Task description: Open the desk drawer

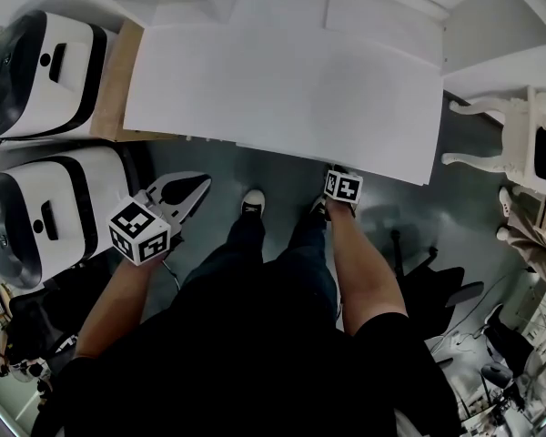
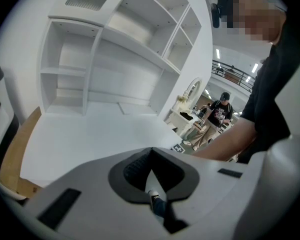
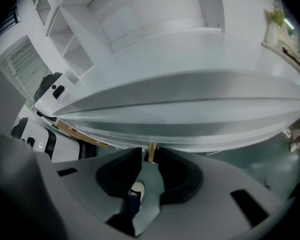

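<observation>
The drawer knob (image 3: 150, 152), a small brass-coloured peg, is sitting right between the tips of the right gripper (image 3: 150, 157), whose jaws are pinching it from both sides. The knob is sticking straight out from the drawer front (image 3: 205, 131) toward the person. The drawer front is running as a long pale band just beneath the front edge of the white desk (image 3: 190, 49), with its long axis lying left to right across the person's body.

Only the right gripper view is showing the knob. In the head view the desk (image 1: 282, 89) is hiding both the knob and the drawer front, and the right gripper (image 1: 338, 175) is showing only as its marker cube pushed up against the desk's near edge, above the person's shoe (image 1: 252, 201).

The left gripper (image 1: 200, 182) is hanging well apart from the drawer, off to the left beside the person's leg. Its jaws are pressed together at the tips with nothing between them, as the left gripper (image 2: 151, 151) view is showing. That view is also taking in the desk top (image 2: 90, 134) and the white shelves (image 2: 70, 69) behind it.
</observation>
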The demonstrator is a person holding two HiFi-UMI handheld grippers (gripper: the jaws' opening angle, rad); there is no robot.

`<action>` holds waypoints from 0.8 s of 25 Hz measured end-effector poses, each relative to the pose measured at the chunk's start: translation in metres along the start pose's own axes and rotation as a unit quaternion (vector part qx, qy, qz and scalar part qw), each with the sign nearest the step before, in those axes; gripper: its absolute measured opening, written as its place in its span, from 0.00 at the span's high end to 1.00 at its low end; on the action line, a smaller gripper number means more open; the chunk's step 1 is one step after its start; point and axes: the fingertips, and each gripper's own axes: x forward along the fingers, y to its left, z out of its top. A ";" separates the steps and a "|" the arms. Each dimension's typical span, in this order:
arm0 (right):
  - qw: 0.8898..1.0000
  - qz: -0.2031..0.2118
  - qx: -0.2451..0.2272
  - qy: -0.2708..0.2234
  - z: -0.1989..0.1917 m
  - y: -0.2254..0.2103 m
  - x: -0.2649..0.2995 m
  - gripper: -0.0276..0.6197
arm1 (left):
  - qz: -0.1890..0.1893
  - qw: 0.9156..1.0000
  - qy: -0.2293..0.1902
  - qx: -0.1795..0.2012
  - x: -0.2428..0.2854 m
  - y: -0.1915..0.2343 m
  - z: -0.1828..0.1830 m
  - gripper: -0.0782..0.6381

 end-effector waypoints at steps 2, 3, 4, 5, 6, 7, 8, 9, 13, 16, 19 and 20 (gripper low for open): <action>1.000 -0.005 0.006 -0.001 0.002 -0.002 0.001 0.81 | 0.000 1.000 0.001 -0.001 0.000 0.001 -0.002 0.88; 1.000 -0.006 0.008 -0.001 0.002 -0.002 0.002 0.82 | 0.000 1.000 0.001 -0.002 0.000 0.002 -0.003 0.88; 1.000 -0.006 0.010 -0.001 0.002 -0.003 0.002 0.82 | 0.000 1.000 0.002 -0.002 0.000 0.002 -0.003 0.88; 1.000 -0.007 0.010 -0.001 0.001 -0.003 0.002 0.82 | -0.001 1.000 0.002 -0.003 0.000 0.002 -0.004 0.88; 1.000 -0.007 0.011 0.000 0.000 -0.003 0.002 0.82 | -0.001 1.000 0.003 -0.004 0.000 0.002 -0.005 0.88; 1.000 -0.007 0.011 0.001 0.000 -0.003 0.002 0.82 | -0.002 1.000 0.003 -0.004 0.000 0.002 -0.005 0.88; 1.000 -0.008 0.009 0.003 0.001 -0.003 0.002 0.82 | -0.003 1.000 0.003 -0.004 0.000 0.001 -0.006 0.88; 1.000 -0.008 0.006 0.005 0.001 -0.002 0.002 0.82 | -0.004 1.000 0.003 -0.004 0.000 0.001 -0.006 0.88; 1.000 -0.007 -0.007 0.010 0.001 -0.001 0.002 0.82 | -0.008 1.000 0.005 -0.003 0.002 -0.002 -0.008 0.88; 1.000 -0.008 -0.008 0.012 0.001 -0.002 0.001 0.83 | -0.010 1.000 0.006 -0.001 0.003 -0.005 -0.008 0.88; 1.000 -0.008 -0.010 0.019 -0.001 -0.001 0.001 0.83 | -0.011 1.000 0.005 0.000 0.003 -0.006 -0.007 0.88; 1.000 -0.008 -0.013 0.021 -0.001 -0.001 0.001 0.83 | -0.011 1.000 0.005 0.000 0.002 -0.007 -0.007 0.88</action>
